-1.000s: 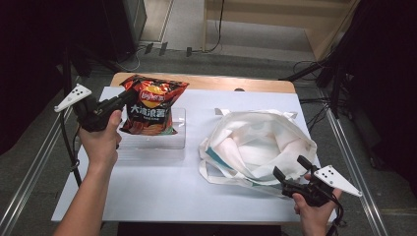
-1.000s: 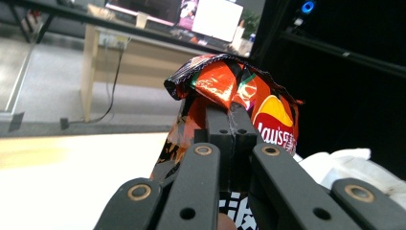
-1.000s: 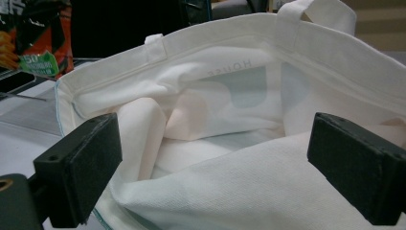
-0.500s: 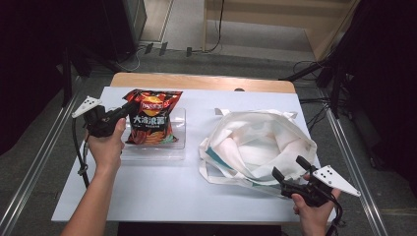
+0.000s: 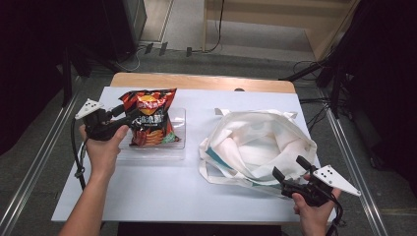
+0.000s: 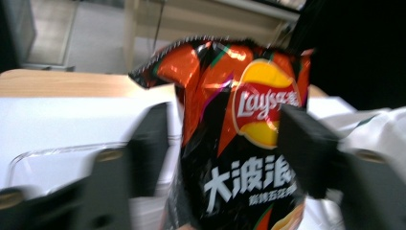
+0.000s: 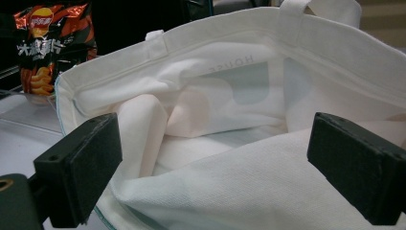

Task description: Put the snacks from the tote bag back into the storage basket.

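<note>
Straddling the chip bag [image 6: 239, 139] over the tray [image 5: 177, 147], the left tool [image 5: 129, 116] has just opened, gripping nothing; next, close it. The right tool [image 5: 287, 173] gapes at the tote [image 5: 255, 142].

Glossy foil crisp packet [image 5: 148, 117], clear plastic tray [image 5: 178, 147], matt white cloth bag [image 5: 255, 142].

The left gripper [image 6: 225, 158] has just been opening its jaws, which now stand apart on either side of an orange-and-black chip bag [image 6: 239, 139]. The bag stands upright between them, above a clear plastic tray [image 6: 52, 163] on the white table [image 6: 57, 120].
</note>
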### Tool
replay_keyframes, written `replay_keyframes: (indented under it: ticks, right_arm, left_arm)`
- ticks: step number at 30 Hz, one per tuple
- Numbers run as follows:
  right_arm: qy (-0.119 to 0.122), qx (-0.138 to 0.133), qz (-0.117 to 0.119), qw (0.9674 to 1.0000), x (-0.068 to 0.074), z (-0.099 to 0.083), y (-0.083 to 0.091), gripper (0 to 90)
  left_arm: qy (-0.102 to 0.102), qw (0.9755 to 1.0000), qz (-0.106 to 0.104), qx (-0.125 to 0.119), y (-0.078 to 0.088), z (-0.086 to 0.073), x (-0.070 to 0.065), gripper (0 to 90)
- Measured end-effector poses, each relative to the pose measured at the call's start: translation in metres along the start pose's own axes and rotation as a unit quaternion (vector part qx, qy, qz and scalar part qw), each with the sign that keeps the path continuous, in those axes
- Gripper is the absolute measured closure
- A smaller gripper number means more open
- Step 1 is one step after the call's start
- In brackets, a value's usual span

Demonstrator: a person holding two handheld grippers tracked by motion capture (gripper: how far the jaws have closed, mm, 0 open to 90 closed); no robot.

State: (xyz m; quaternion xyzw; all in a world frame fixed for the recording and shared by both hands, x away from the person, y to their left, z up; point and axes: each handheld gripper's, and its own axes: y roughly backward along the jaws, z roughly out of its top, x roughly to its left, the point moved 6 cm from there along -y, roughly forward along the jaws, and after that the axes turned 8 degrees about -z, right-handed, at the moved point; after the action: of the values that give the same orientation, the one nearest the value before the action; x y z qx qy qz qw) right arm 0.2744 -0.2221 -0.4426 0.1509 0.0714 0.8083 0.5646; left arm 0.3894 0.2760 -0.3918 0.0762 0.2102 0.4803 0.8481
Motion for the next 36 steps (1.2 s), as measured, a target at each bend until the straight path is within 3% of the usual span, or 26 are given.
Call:
replay_keyframes:
  ticks: [4, 8, 20, 22, 34, 36]
  right_arm:
    - [0.001, -0.001, -0.001, 1.0, -0.001, 0.0, 0.0, 4.8]
    - [-0.001, 0.0, -0.002, 1.0, -0.002, 0.0, 0.001, 4.8]
    - [0.004, 0.001, 0.004, 1.0, -0.001, 0.0, 0.001, 5.5]
    - [0.005, 0.003, 0.007, 1.0, 0.0, 0.0, 0.001, 5.6]
    - [0.003, 0.004, 0.006, 1.0, 0.0, -0.003, 0.0, 5.9]
    - [0.007, 0.007, 0.008, 0.9999, 0.002, -0.004, -0.001, 6.0]
  left_arm:
    - [-0.016, 0.9991, 0.033, 0.023, 0.0, -0.005, -0.002, 0.0]
    - [-0.024, 0.9987, 0.042, 0.018, 0.007, -0.008, -0.005, 0.0]
    - [-0.052, 0.9985, 0.019, -0.002, 0.032, -0.031, -0.029, 0.0]
    - [-0.045, 0.9989, 0.01, -0.006, 0.034, -0.036, -0.034, 0.0]
    - [-0.051, 0.9986, -0.011, 0.006, 0.043, -0.066, -0.06, 0.0]
    - [-0.056, 0.9984, -0.005, 0.007, 0.045, -0.071, -0.061, 0.0]
